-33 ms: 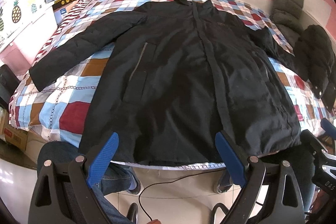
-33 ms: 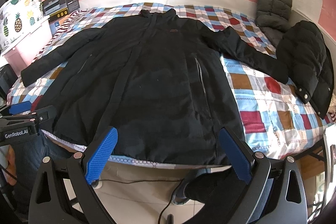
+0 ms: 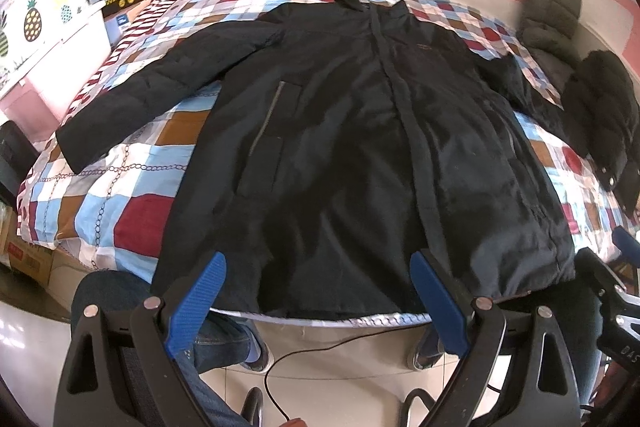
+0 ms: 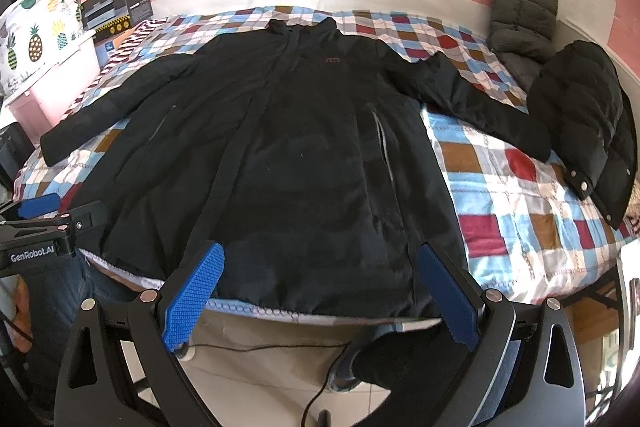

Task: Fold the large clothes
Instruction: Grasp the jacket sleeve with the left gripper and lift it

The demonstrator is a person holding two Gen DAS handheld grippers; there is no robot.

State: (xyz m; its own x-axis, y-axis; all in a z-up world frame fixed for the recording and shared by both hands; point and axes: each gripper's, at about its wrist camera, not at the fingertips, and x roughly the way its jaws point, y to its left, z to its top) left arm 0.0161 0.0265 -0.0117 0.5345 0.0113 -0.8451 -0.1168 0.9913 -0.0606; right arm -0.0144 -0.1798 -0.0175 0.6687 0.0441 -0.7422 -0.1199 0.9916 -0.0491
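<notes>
Nothing has moved: both grippers' jaws gape wide, empty, before the black jacket's hem.

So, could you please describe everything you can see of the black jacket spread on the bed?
The black jacket lies front up, flat and unfolded on the checked bedspread. It looks like lightly padded matte fabric, with a stand collar, closed front placket, small chest logo and two slanted zip pockets. Both sleeves stretch outward; its hem overhangs the bed's near edge. The right sleeve's cuff reaches a second dark puffer coat. Neither gripper touches it.
</notes>
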